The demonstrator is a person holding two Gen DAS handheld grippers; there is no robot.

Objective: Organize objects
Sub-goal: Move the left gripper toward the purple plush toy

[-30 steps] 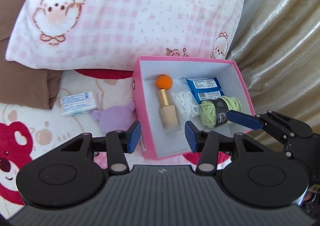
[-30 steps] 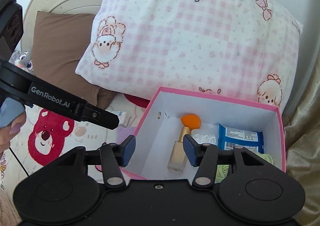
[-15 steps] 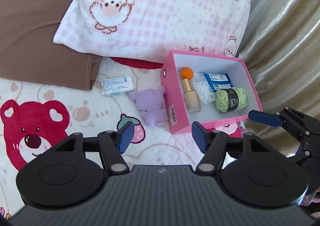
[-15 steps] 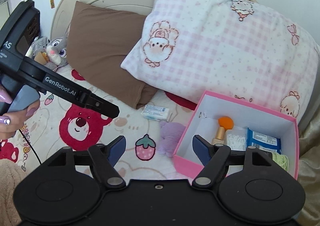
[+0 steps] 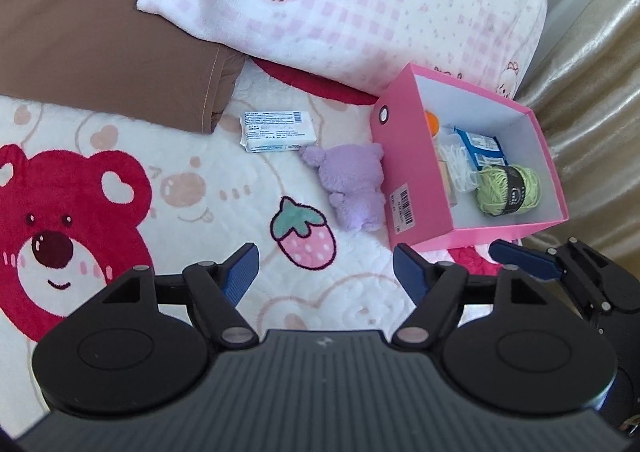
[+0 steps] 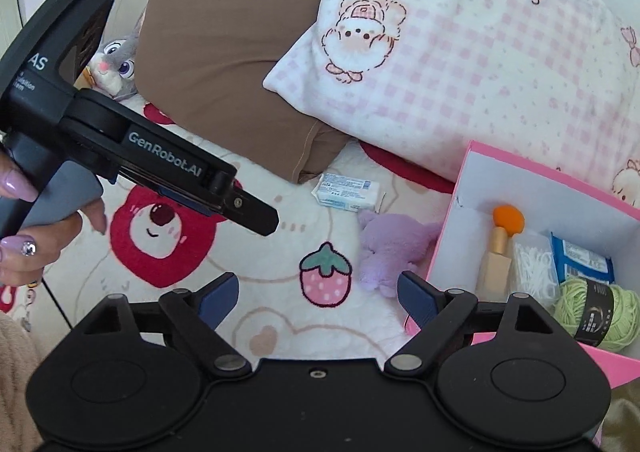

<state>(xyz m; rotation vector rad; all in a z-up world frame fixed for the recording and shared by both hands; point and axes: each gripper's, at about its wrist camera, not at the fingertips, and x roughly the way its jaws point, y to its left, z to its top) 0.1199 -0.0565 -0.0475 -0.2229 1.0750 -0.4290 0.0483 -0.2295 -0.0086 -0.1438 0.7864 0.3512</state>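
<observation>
A pink box (image 5: 404, 156) (image 6: 476, 168) lies on the bed and holds a green yarn ball (image 5: 508, 190) (image 6: 596, 312), a blue packet (image 5: 480, 142), cotton swabs (image 6: 534, 268) and a gold bottle with an orange top (image 6: 500, 252). A purple plush toy (image 5: 352, 184) (image 6: 394, 246) lies against the box's left wall. A white tissue pack (image 5: 276, 131) (image 6: 347, 192) rests beyond it. My left gripper (image 5: 324, 274) and right gripper (image 6: 318, 298) hover over the blanket with jaws opening and nothing between them.
A pink checked pillow (image 5: 360, 4) and a brown pillow (image 5: 100, 32) lie behind the objects. A gold curtain (image 5: 596, 64) hangs at the right. A grey rabbit toy (image 6: 118, 64) sits far left. A hand (image 6: 44, 236) holds the left gripper.
Both grippers have drawn back from the box toward the left and opened wider. The plush toy, tissue pack and bear blanket have come into fuller view.
</observation>
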